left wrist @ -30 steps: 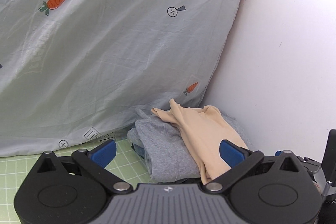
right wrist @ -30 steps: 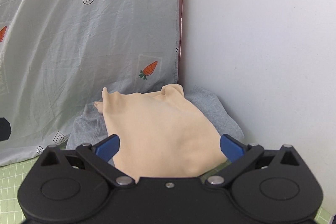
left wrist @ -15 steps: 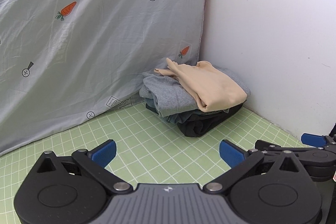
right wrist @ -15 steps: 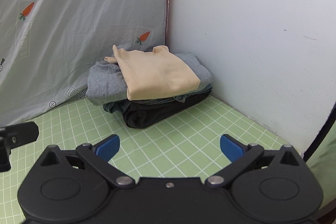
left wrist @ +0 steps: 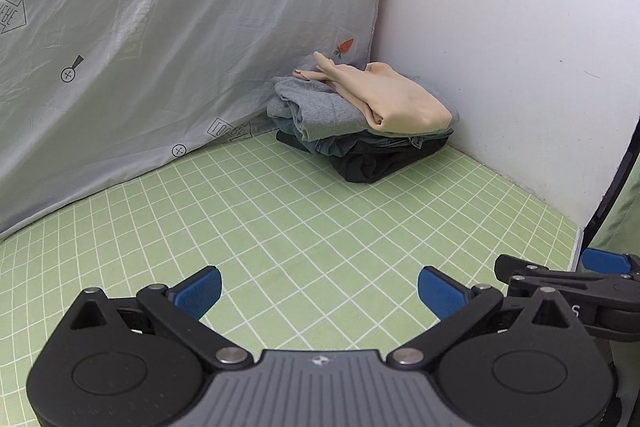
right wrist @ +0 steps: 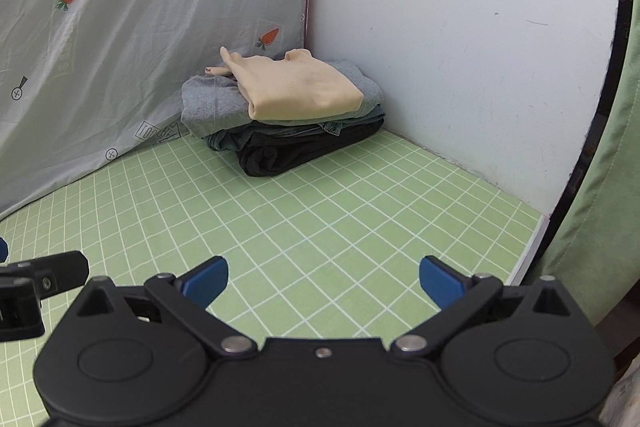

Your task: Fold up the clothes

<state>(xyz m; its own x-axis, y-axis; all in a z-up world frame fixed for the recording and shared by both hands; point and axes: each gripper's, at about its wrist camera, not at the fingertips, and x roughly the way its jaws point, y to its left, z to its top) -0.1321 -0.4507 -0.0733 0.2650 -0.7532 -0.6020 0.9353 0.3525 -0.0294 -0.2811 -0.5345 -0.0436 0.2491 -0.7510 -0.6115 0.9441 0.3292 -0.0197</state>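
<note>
Both grippers have backed well away from the corner within a second, so that clothes which filled the lower frame a moment ago now sit small in the upper middle of each wrist view. That retreat, with the beige top left behind on the heap, suggests one garment is folded and put away, and the hands are free for whatever comes next.

Largest in view is the grey carrot-print sheet (left wrist: 168, 39), hanging across the upper left, and the white wall (left wrist: 520, 27) to its right. Below them spreads the green grid mat (left wrist: 304, 227), bare through the middle of the frame.

Where sheet and wall meet stands the stack of folded clothes (right wrist: 280, 115): a black garment (right wrist: 288, 151) at the bottom, denim and a grey sweatshirt (right wrist: 208, 103) above it, and the beige top (right wrist: 296, 91) uppermost, one loose end poking toward the sheet.

At the bottom of its own view, the left gripper (left wrist: 319, 291) is spread wide and empty; likewise the right gripper (right wrist: 323, 281), released and holding nothing. The stack lies well apart from both, straight ahead across open mat.
</note>
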